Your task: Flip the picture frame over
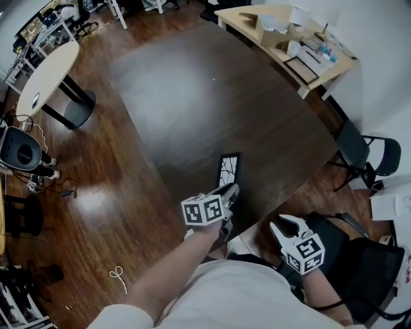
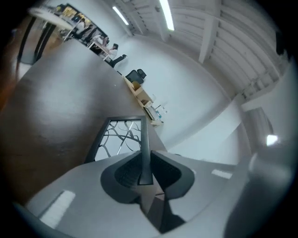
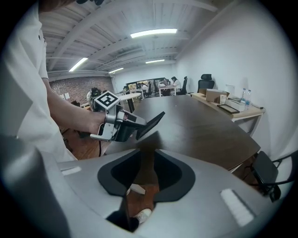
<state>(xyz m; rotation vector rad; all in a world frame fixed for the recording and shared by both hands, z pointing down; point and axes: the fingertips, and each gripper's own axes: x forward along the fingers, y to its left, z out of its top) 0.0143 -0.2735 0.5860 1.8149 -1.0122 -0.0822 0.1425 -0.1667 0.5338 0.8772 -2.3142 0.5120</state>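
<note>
The picture frame (image 1: 229, 169) is black, with a white picture of dark branches (image 2: 120, 137). It is held tilted up over the near end of the dark table (image 1: 192, 96). My left gripper (image 1: 226, 194) is shut on the frame's near edge, and that thin edge (image 2: 145, 160) runs between the jaws. From the right gripper view the frame (image 3: 152, 122) shows as a dark slab sticking out of the left gripper (image 3: 138, 128). My right gripper (image 1: 287, 225) hangs off the table's near corner, open by a narrow gap with nothing in it (image 3: 146, 160).
A light wooden desk (image 1: 247, 16) with boxes and a dark flat item stands at the back right. A black chair (image 1: 366, 154) is right of the table. At the left are a pale oval table (image 1: 45, 71), a dark chair (image 1: 22, 151) and cables on the wood floor.
</note>
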